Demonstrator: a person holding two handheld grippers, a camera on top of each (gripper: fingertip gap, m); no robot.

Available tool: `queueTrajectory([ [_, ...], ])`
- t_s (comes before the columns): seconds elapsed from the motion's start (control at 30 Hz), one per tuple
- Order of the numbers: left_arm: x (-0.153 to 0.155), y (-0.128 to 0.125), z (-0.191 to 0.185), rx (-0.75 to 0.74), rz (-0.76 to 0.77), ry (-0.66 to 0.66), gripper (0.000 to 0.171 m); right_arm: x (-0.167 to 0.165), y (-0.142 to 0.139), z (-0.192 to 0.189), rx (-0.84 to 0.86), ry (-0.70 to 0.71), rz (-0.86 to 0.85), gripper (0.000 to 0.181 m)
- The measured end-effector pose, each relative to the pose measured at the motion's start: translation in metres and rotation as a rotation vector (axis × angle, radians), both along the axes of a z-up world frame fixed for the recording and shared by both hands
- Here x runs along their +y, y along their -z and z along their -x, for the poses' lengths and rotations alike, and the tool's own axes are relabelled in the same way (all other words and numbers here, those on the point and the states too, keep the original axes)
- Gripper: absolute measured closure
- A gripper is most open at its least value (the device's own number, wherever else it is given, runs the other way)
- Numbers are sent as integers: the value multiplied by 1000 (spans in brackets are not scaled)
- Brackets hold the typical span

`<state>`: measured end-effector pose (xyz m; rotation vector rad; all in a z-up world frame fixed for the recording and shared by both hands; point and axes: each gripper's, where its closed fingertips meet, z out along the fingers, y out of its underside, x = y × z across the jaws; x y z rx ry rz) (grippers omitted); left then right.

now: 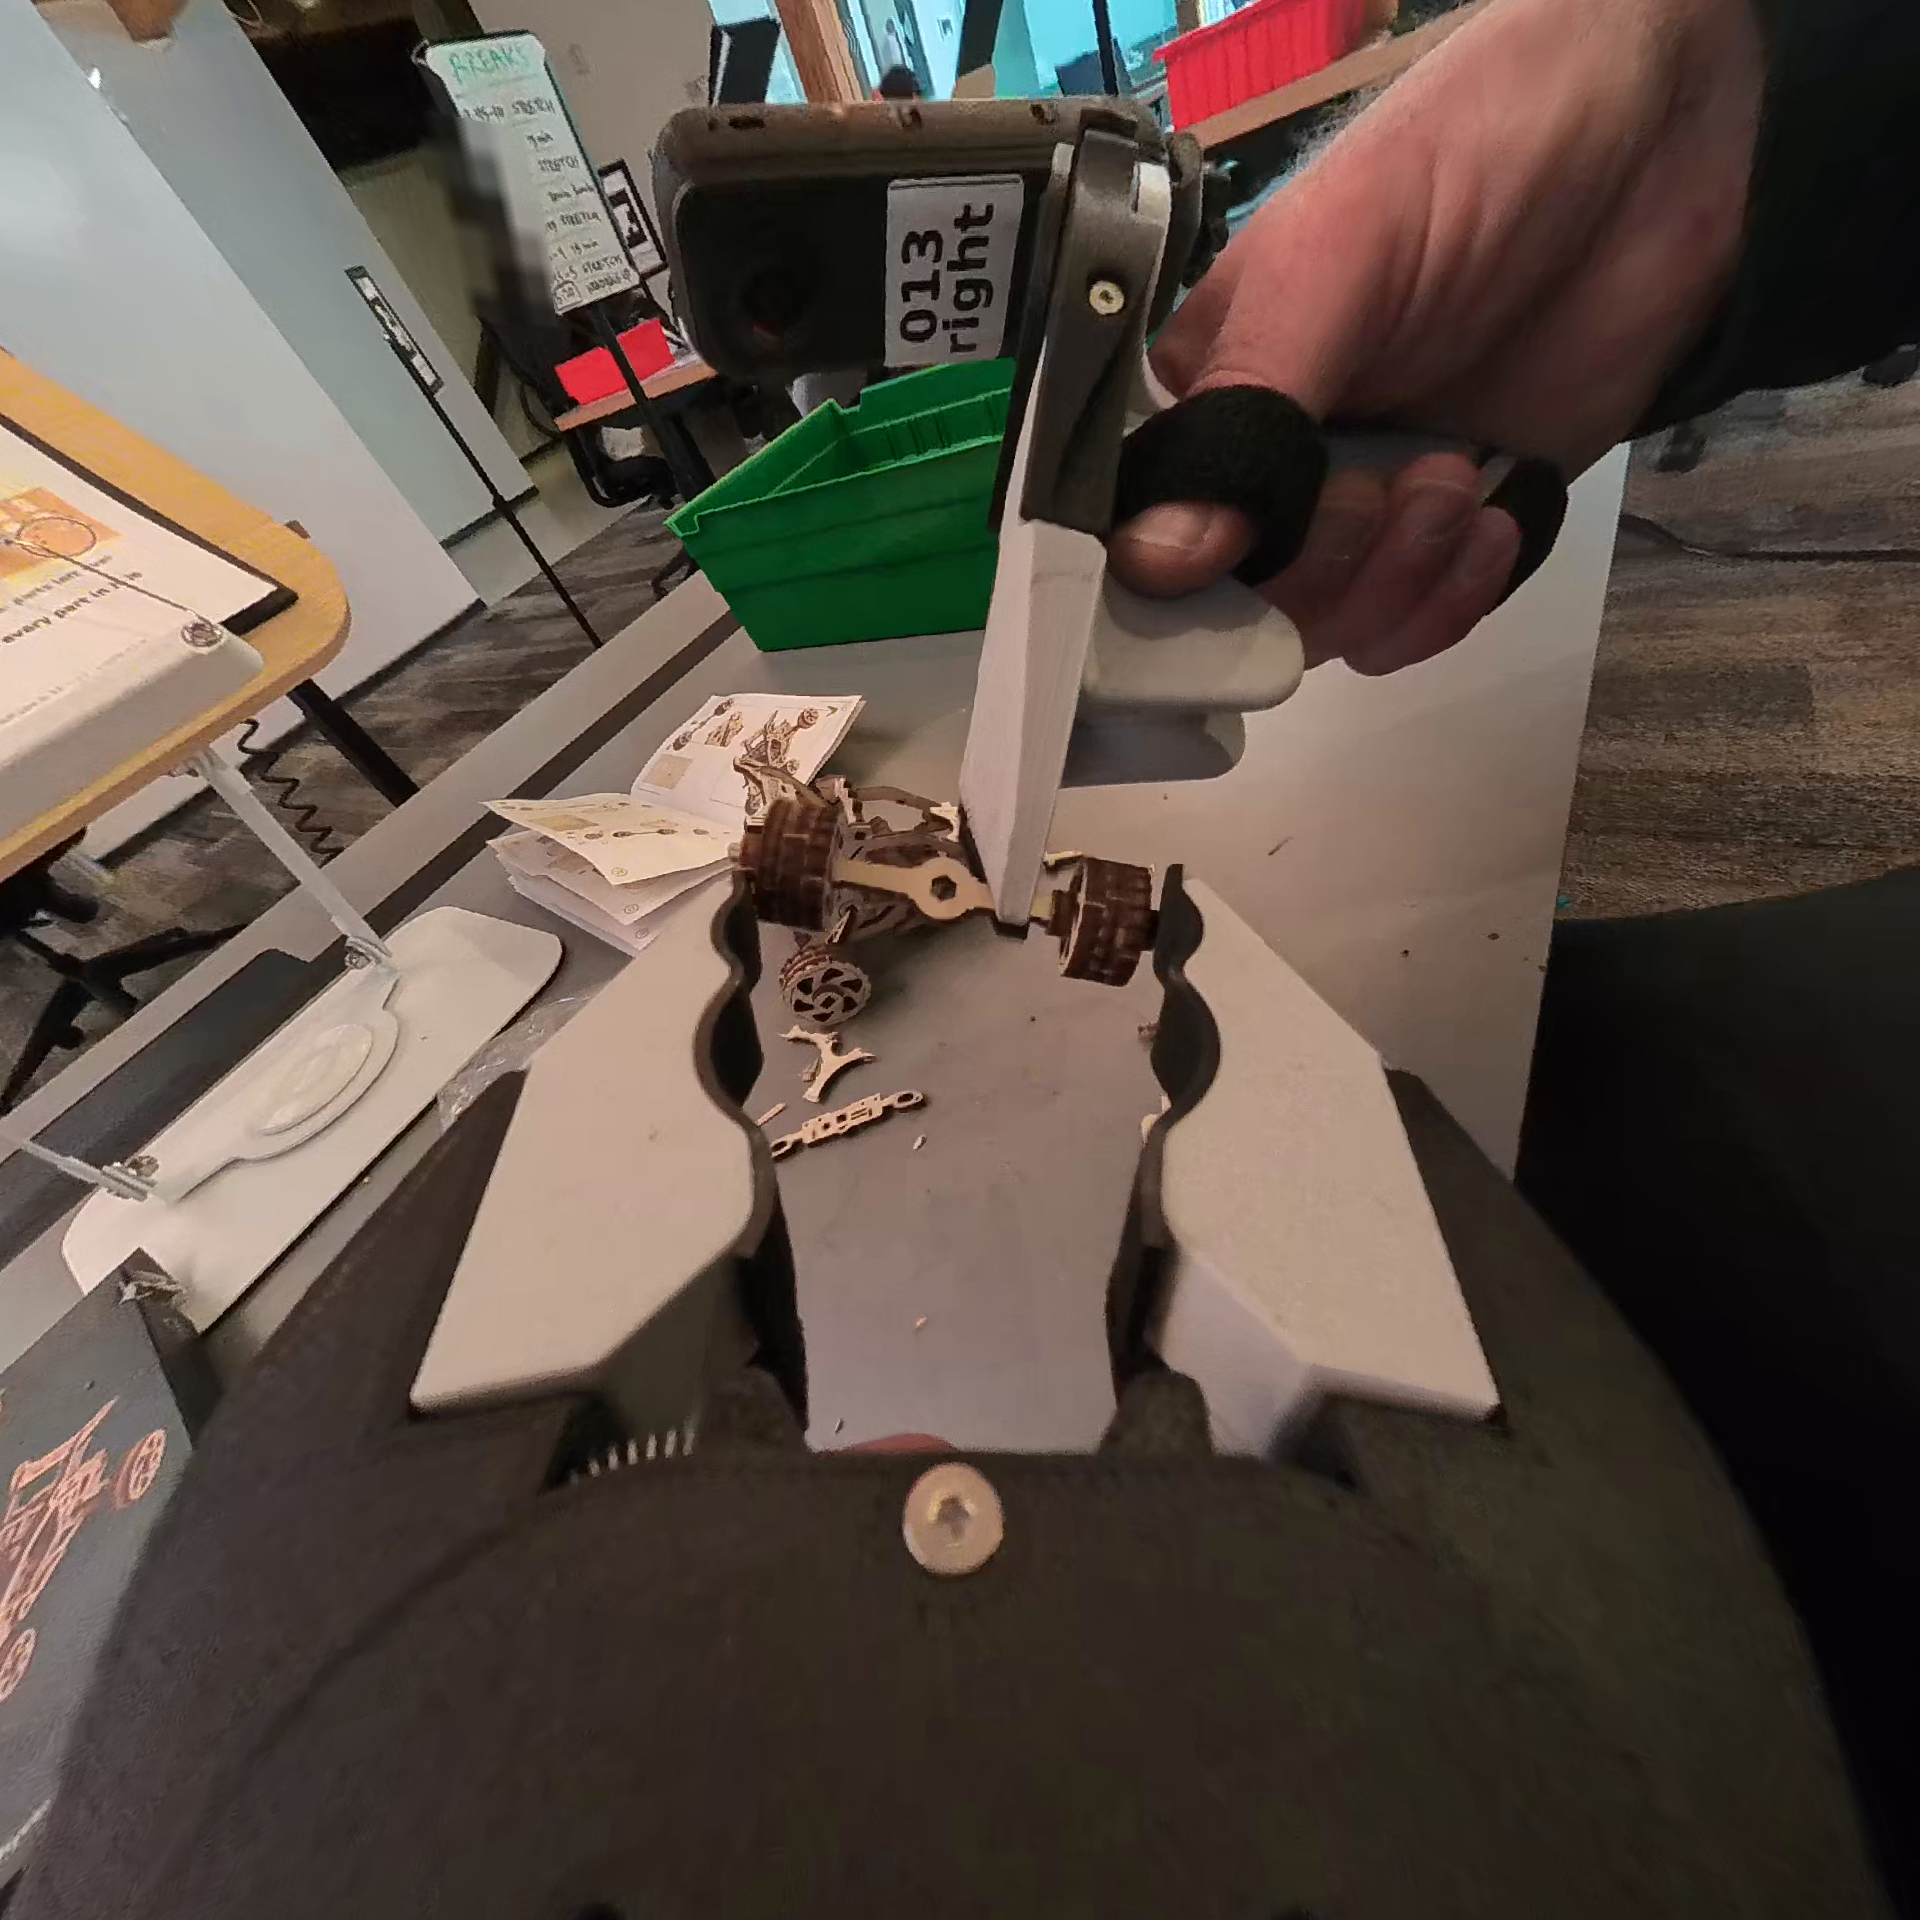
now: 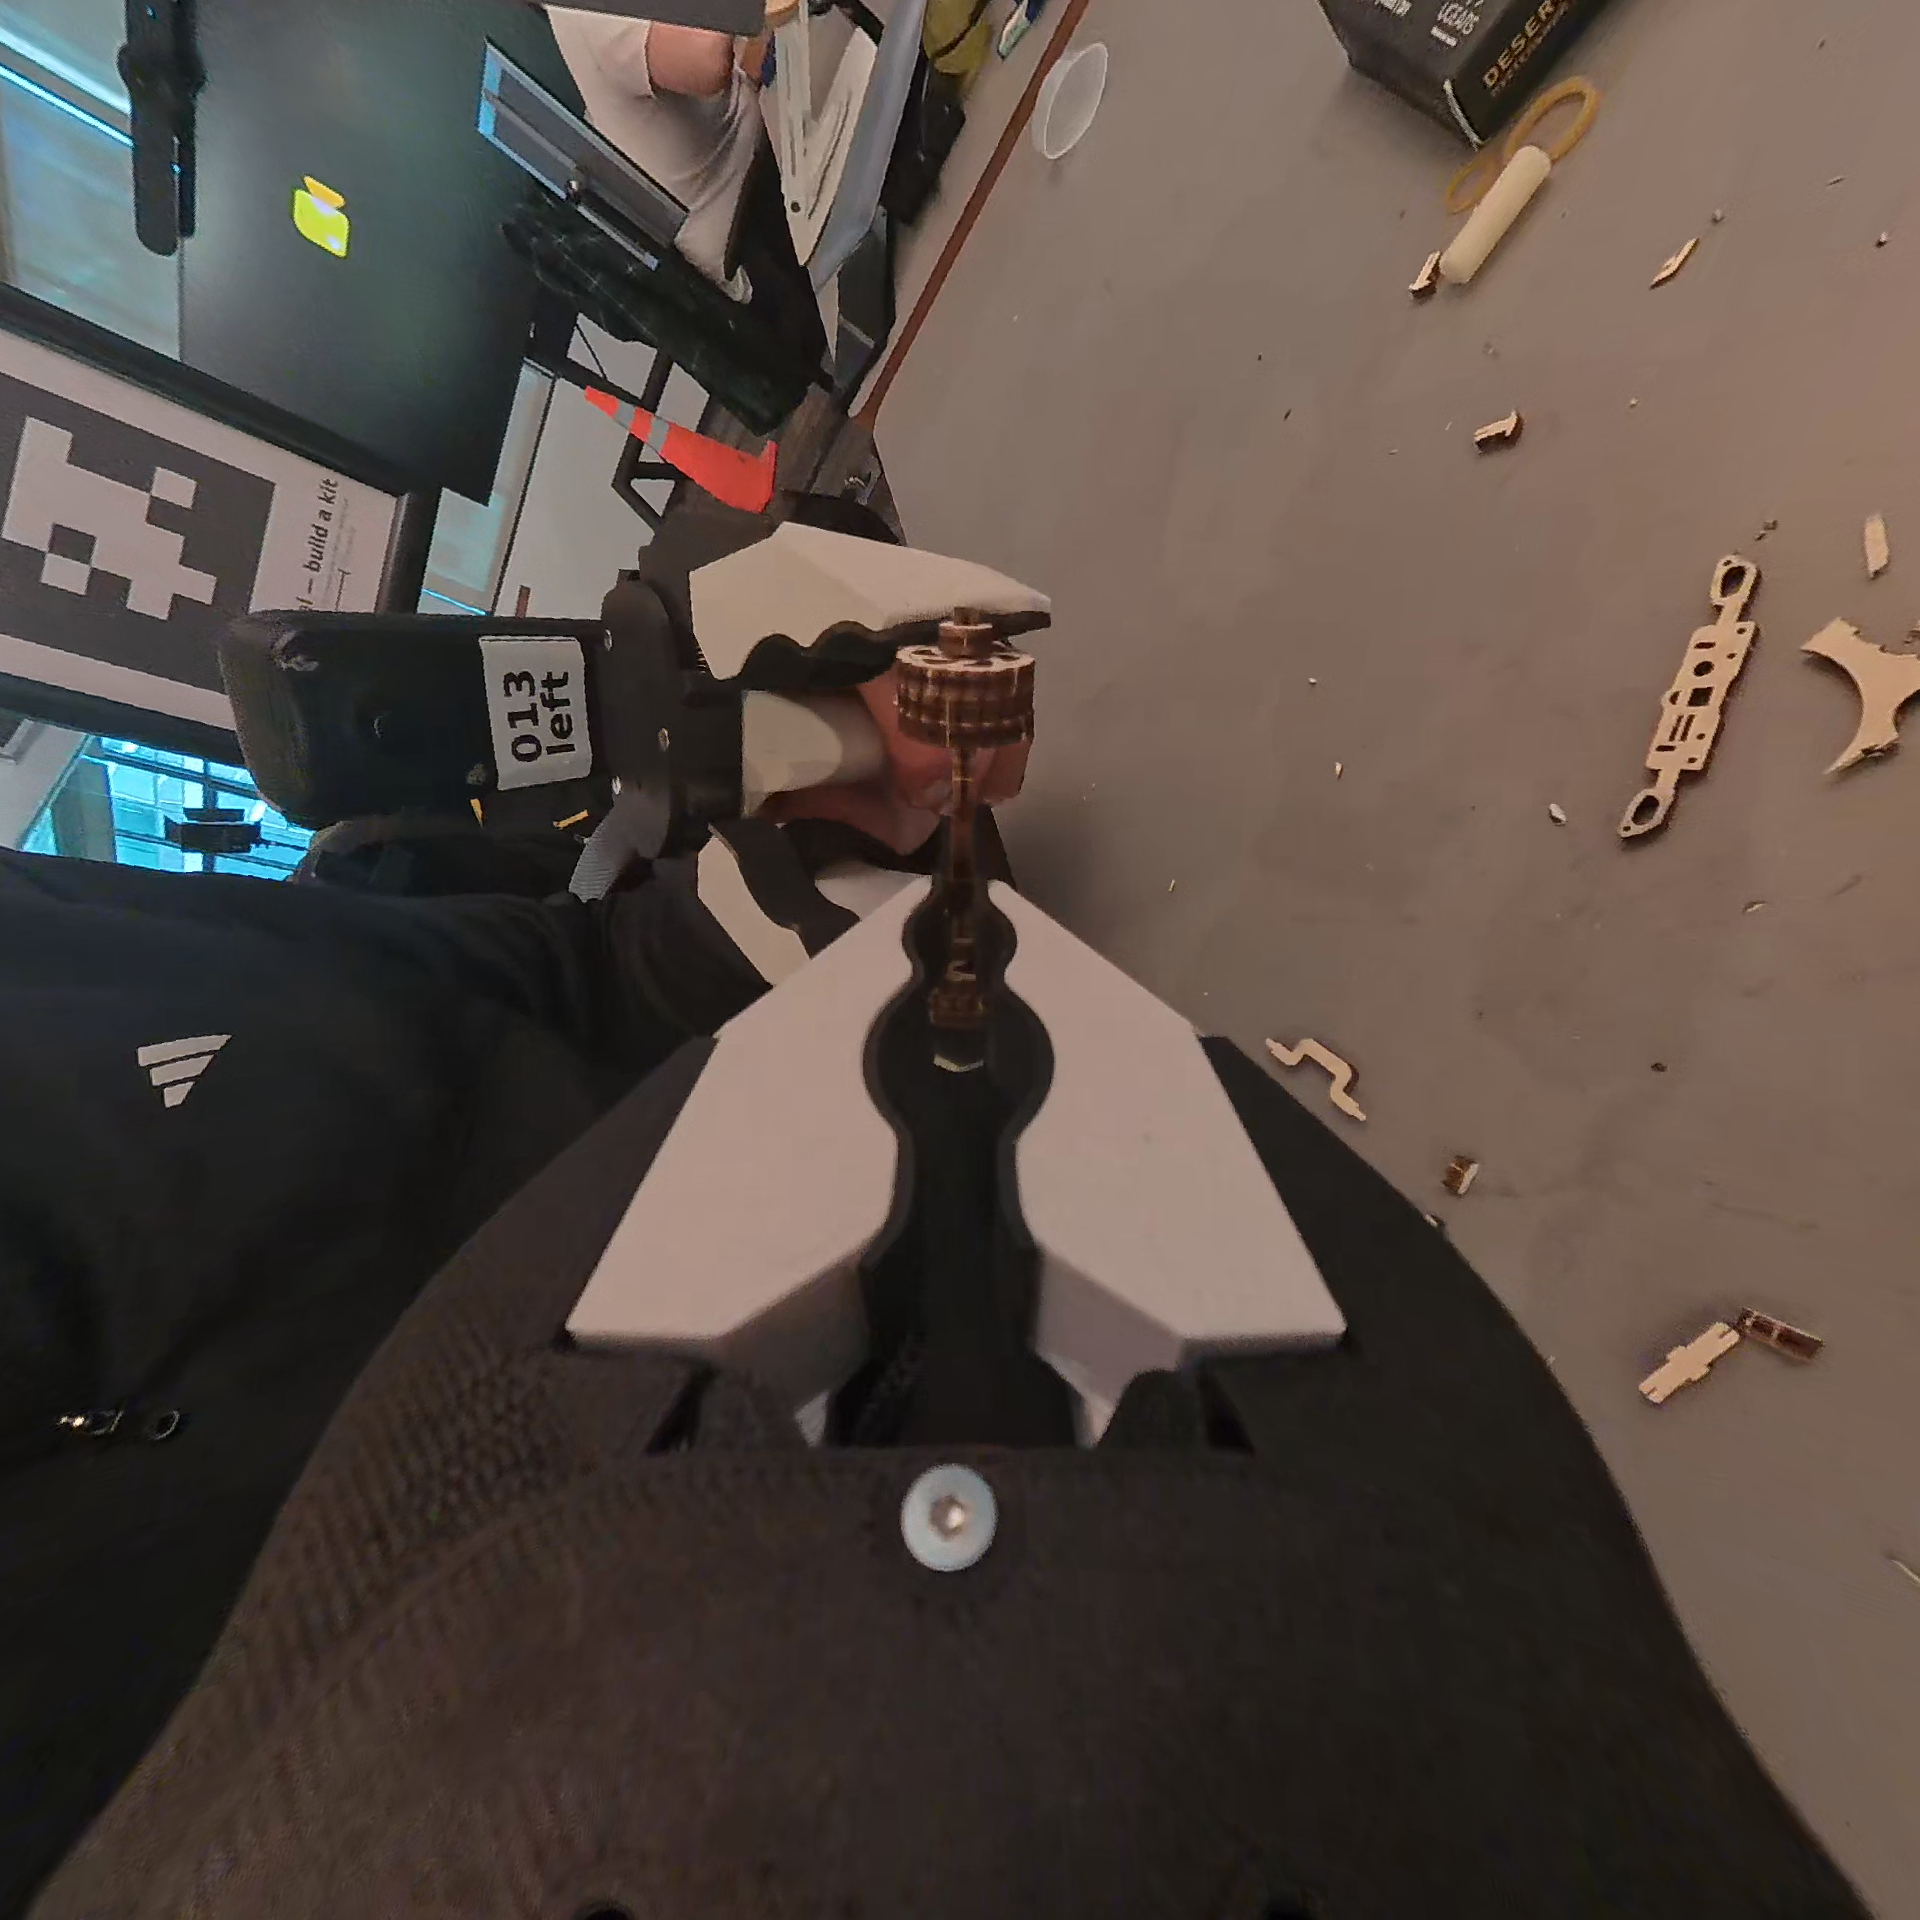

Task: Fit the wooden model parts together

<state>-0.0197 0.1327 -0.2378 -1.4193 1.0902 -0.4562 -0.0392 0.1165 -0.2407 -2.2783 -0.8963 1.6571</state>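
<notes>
We hold the axle (image 1: pixel 940 891) between both grippers, just above the table (image 1: pixel 1299 935). The left gripper (image 1: pixel 951 914) is spread wide, its tips at the outer faces of the two wheels (image 1: pixel 795 860), seemingly bracing them end to end; whether it presses we cannot tell. The right gripper (image 2: pixel 961 940) is clamped on the flat bar of the axle, coming down from above between the wheels.

We judge the piece light, stiff along its length, but thin and brittle: laser-cut ply that may snap if twisted. Best to grip the flat faces of the bar or the wheel rims, and press straight along the axis.

Loose parts (image 2: pixel 1688 696) lie well apart on the table, and a booklet (image 1: pixel 644 821) lies beyond the model
</notes>
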Motion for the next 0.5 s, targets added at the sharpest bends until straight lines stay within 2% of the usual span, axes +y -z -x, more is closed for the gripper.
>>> queueTrajectory([
  [0.27,1,6,-1,-37,50,-4,98,1,4,-2,-22,7,-20,181],
  [0.33,3,5,2,-38,40,-13,82,2,5,-3,-35,4,-25,181],
  [0.4,2,3,3,-6,11,-11,79,1,5,-5,-50,-9,-27,181],
  [0.5,-3,0,1,44,-43,-1,90,0,8,-8,-92,-27,-43,181],
])
